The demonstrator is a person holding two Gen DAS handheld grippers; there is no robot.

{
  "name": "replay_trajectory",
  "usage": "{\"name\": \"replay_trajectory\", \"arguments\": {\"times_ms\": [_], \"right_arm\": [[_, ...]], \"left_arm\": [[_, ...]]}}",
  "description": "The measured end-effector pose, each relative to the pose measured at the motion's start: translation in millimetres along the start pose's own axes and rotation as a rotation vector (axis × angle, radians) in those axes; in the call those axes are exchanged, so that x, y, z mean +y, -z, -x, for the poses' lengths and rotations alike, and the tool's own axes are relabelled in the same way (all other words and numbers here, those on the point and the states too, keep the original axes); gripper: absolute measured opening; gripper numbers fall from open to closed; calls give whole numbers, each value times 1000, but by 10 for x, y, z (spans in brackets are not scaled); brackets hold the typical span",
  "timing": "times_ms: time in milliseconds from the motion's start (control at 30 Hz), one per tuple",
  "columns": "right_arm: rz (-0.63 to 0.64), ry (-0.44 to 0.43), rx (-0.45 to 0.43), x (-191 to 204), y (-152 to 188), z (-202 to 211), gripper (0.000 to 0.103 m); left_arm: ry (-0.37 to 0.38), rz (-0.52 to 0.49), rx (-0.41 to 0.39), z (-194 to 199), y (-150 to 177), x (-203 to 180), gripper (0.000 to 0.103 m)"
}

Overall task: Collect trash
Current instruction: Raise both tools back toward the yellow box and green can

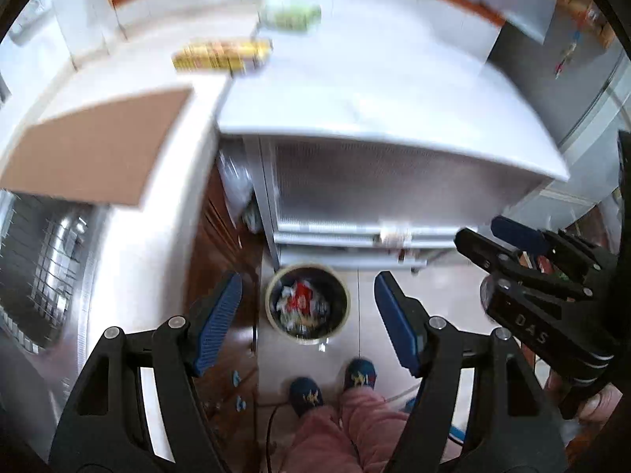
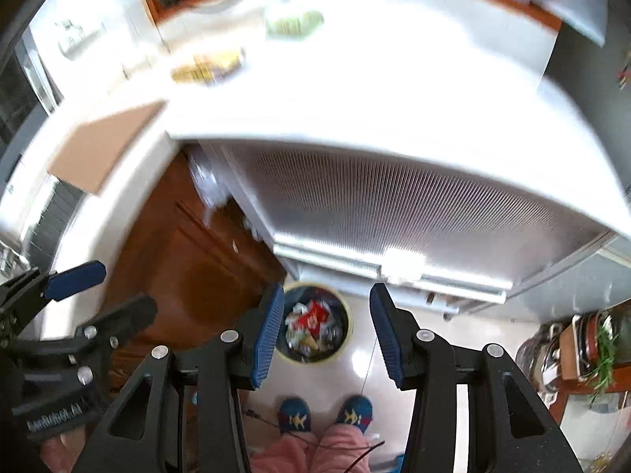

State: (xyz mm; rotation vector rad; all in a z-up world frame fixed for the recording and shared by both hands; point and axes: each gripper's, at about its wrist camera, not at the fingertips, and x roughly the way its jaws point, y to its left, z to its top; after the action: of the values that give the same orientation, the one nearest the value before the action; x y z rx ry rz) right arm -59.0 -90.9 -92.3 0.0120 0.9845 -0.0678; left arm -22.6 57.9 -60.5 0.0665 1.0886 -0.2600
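Observation:
A round bin [image 1: 305, 339] stands on the floor far below, filled with crumpled wrappers [image 1: 299, 299], a red one on top. My left gripper [image 1: 307, 282] hangs open high above it with nothing between its blue pads. My right gripper [image 2: 327, 293] is also open and empty, with the bin [image 2: 315, 359] showing between its fingers. Each gripper appears in the other's view: the right gripper [image 1: 479, 232] at the right edge, the left gripper [image 2: 106, 295] at the left edge. A yellow packet [image 1: 223, 55] and a green packet [image 1: 292, 13] lie on the white table top [image 1: 374, 90], both blurred.
A brown cardboard sheet [image 1: 98, 142] lies on the white counter at left, beside a sink with a wire rack [image 1: 43, 268]. Wooden cabinet doors [image 2: 177, 256] stand below the counter. The person's blue slippers [image 1: 335, 386] are on the tiled floor. A grey fridge [image 1: 552, 79] stands at right.

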Motion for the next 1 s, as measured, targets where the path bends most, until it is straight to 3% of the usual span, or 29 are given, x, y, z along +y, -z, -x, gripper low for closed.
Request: {"name": "replay_trajectory", "arguments": {"times_ms": [200, 500, 733, 900, 1000], "right_arm": [[10, 13, -107, 157, -235, 720, 46], [55, 9, -198, 417, -525, 1247, 50], [69, -24, -228, 437, -1006, 1195, 51], [106, -77, -241, 402, -1624, 915, 64], [148, -124, -239, 319, -2134, 646, 66]], "left_arm": [[49, 24, -87, 534, -191, 139, 67], [61, 43, -176, 951, -437, 308, 67], [26, 91, -194, 890, -858, 565, 67], [8, 158, -162, 575, -1255, 768, 67], [-9, 212, -135, 309, -1559, 878, 67]]}}
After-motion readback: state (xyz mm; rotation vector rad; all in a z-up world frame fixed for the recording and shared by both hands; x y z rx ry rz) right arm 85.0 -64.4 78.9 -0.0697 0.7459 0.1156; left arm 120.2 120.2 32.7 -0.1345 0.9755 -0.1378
